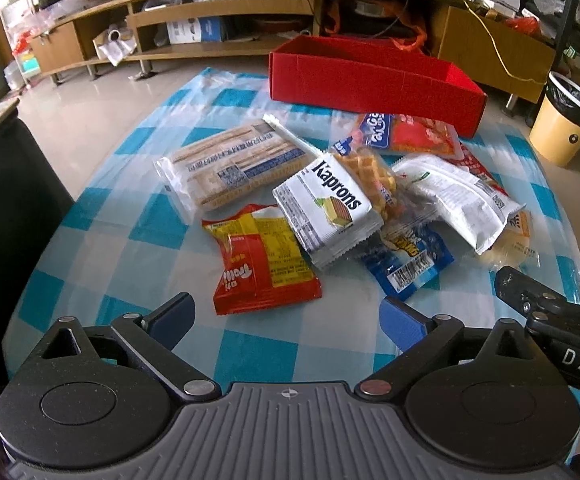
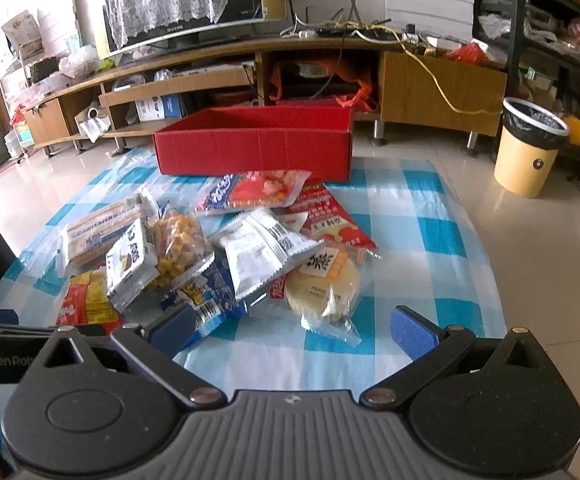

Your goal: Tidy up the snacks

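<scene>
Living room: low TV cabinet along the back wall, tiled floor. Worktop (image 1: 149,216) draped in a blue-and-white check cloth.

Left claw (image 1: 287,318): spread wide, nothing between its fingers, hovering over bare cloth. Just ahead at 12 o'clock lies the red-and-yellow packet (image 1: 263,260), flat, one corner tucked under the Kaprons wafer pack (image 1: 328,210).

Right claw (image 2: 290,330): likewise released and empty; its left finger sits over the edge of the blue packet (image 2: 205,296), contact uncertain. At 12 o'clock, the round rice cracker (image 2: 324,284) in clear wrap.

Outward: snacks heaped mid-cloth, overlapping. Long biscuit pack (image 1: 225,166) at 11 o'clock from the left claw, waffle bag (image 1: 370,176) and white pouch (image 1: 458,200) towards 1. Beyond the heap, at 12 to 1 o'clock on the far edge, the red box (image 1: 370,80), open-topped; no contents visible from here.

Judgement: sorting not begun. Best start with outliers. Take the red-and-yellow packet across its narrow width, slide it free of the wafer pack before lifting, pinch lightly on crushable contents. Keep the two claws apart, working opposite sides of the heap.
</scene>
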Action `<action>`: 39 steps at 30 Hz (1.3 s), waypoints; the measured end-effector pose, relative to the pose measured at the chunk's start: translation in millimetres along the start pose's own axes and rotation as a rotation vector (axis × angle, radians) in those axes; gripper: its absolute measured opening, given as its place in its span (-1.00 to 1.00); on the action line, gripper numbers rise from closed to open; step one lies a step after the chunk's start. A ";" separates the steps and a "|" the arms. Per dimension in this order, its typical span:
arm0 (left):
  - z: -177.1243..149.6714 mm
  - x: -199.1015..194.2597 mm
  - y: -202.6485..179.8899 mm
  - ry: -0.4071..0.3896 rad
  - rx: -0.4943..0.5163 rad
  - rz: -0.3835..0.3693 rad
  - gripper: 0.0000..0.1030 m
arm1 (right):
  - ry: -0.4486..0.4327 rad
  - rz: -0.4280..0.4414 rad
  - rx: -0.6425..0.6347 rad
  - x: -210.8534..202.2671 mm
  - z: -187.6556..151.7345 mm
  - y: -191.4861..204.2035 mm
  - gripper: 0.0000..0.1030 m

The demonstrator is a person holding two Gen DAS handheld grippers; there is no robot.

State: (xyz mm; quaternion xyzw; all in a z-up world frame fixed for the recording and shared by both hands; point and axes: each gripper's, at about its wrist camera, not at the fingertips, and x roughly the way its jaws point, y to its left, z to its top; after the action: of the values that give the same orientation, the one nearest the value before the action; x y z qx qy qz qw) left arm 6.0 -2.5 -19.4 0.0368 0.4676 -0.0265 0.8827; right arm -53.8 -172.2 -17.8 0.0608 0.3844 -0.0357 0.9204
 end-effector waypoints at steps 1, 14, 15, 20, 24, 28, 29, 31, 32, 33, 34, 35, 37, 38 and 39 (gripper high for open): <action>-0.1 0.4 -0.3 0.004 0.002 0.001 0.95 | 0.007 -0.001 0.003 0.8 -0.3 -0.3 0.97; -1.1 2.7 0.2 0.022 0.002 0.000 0.94 | 0.031 -0.003 0.005 3.4 -1.1 -0.7 0.97; -1.1 2.7 0.2 0.022 0.001 0.000 0.94 | 0.031 -0.004 0.004 3.4 -1.2 -0.7 0.97; -0.9 2.7 0.3 0.023 0.001 -0.001 0.94 | 0.033 -0.004 0.004 3.7 -1.3 -0.6 0.97; -1.2 3.2 0.2 0.026 0.004 0.003 0.94 | 0.039 -0.009 -0.001 3.8 -0.7 0.3 0.97; -1.4 4.3 -0.4 0.034 0.009 0.010 0.94 | 0.046 -0.014 -0.007 4.5 -0.6 1.1 0.97; -1.5 4.4 -0.8 0.034 0.011 0.012 0.94 | 0.048 -0.014 -0.008 4.9 -0.6 1.0 0.97; -1.6 4.6 -1.3 0.037 0.014 0.015 0.93 | 0.053 -0.015 -0.008 5.7 -0.8 1.1 0.97; -1.5 4.8 -1.5 0.039 0.014 0.015 0.93 | 0.053 -0.015 -0.008 6.0 -1.1 1.1 0.97; -1.4 4.9 -1.6 0.040 0.015 0.015 0.93 | 0.053 -0.016 -0.008 6.0 -1.3 1.0 0.97; -1.2 5.3 -2.0 0.041 0.016 0.016 0.93 | 0.054 -0.016 -0.009 6.1 -1.4 1.0 0.97; -1.3 5.4 -2.0 0.042 0.016 0.017 0.92 | 0.055 -0.016 -0.010 6.2 -1.5 1.0 0.97; -1.3 5.8 -2.4 0.044 0.019 0.019 0.91 | 0.058 -0.017 -0.011 7.0 -2.0 1.3 0.97; -1.4 5.9 -2.6 0.045 0.020 0.020 0.91 | 0.061 -0.017 -0.010 7.4 -2.1 1.1 0.97; -1.3 6.0 -2.8 0.046 0.020 0.021 0.91 | 0.063 -0.016 -0.008 7.6 -2.3 1.2 0.97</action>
State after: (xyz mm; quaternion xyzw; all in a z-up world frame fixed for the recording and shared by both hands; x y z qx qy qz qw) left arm 8.0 -5.2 -25.2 0.0510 0.4872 -0.0213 0.8716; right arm -49.9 -170.8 -24.7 0.0549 0.4138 -0.0397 0.9078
